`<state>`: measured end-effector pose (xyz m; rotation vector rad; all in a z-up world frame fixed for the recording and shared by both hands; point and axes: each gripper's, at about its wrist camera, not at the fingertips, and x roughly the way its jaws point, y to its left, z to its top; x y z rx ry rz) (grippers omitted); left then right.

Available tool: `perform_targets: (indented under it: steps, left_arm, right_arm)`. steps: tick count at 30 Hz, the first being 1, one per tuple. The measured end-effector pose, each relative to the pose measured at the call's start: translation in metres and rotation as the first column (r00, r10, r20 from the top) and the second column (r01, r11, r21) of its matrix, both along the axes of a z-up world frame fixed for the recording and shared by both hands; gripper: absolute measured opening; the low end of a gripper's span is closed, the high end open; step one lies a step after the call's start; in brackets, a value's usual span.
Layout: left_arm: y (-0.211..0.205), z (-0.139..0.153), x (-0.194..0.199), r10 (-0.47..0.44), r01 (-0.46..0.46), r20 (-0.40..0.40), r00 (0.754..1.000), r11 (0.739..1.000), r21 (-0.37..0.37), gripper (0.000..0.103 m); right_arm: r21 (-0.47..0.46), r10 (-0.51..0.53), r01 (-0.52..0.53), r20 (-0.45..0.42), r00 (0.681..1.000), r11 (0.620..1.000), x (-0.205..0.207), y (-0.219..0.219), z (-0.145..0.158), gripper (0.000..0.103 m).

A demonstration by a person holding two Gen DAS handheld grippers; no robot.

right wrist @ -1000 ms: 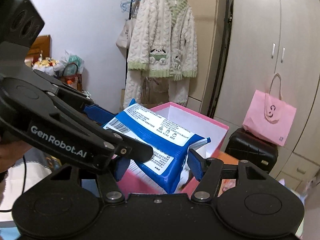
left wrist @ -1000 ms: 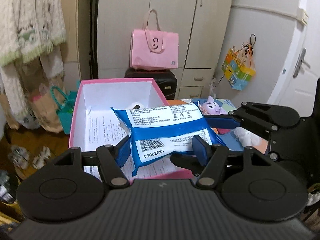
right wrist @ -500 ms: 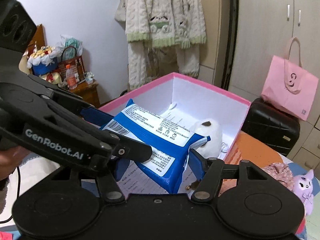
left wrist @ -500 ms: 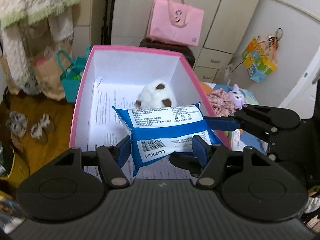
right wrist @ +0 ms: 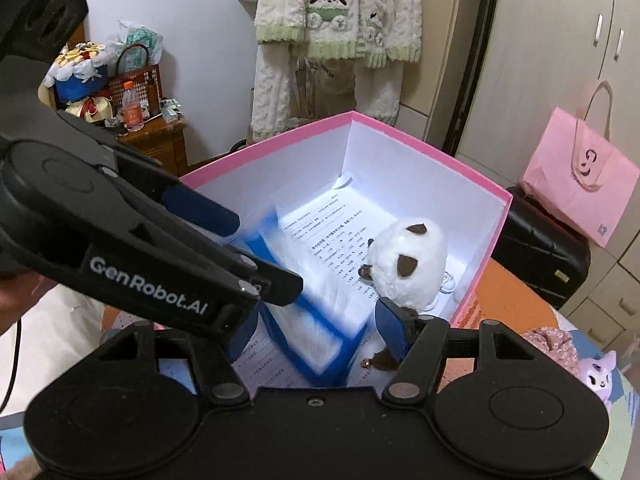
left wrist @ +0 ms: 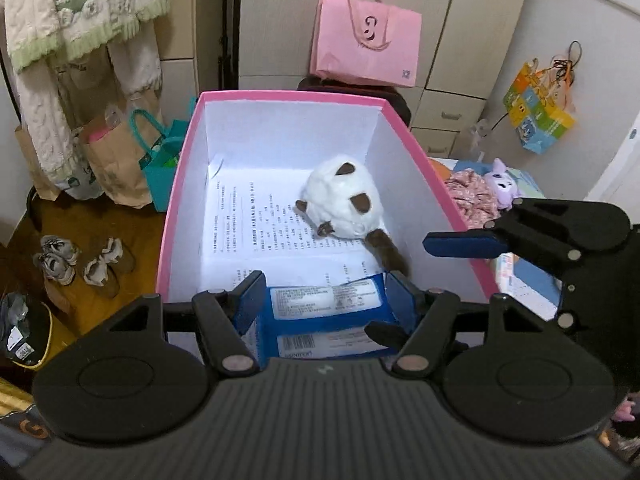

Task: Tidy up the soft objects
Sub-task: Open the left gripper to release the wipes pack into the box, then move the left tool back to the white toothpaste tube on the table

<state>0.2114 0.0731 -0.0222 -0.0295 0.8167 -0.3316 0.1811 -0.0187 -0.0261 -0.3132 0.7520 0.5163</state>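
Observation:
A blue-and-white soft pack (left wrist: 324, 306) lies low at the near end of the pink box (left wrist: 288, 96), on the printed paper (left wrist: 256, 220) lining its floor. My left gripper (left wrist: 325, 300) straddles the pack. Its jaws are opening and the pads stand just off the pack's sides. My right gripper (right wrist: 316, 332) comes in from the right, open around the same pack (right wrist: 320, 304), which is motion-blurred there, with a gap at its right finger. A white plush cat (left wrist: 344, 204) with brown ears lies further back in the box.
Right of the box lie a floral cloth (left wrist: 468, 196) and a purple plush (left wrist: 502, 184). Behind it stand a black suitcase (right wrist: 540, 256) and a pink tote bag (left wrist: 366, 40). A cardigan (left wrist: 80, 12) hangs at the left, with shoes (left wrist: 80, 260) on the floor.
Both grippers have come forward and down over the box. The pack, held up between all the fingers before, now sits low inside the box and both pairs of jaws stand slightly wider.

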Motion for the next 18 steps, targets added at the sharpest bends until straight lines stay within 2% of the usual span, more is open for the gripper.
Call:
perform_targets:
  steps: [4,18]
  left_arm:
    - [0.0,0.01,-0.012,-0.012,0.012,0.015,1.0,1.0,-0.015,0.066]
    - [-0.016,0.047,-0.059,-0.044,0.041,0.074,0.996,0.998,0.044,0.068]
  right_arm:
    - [-0.011,-0.001,0.002,0.019,1.0,1.0,-0.009,-0.004,0.005,0.072]
    - [-0.025,0.03,-0.027,0.111,0.993,0.999,-0.055,-0.031,0.037,0.074]
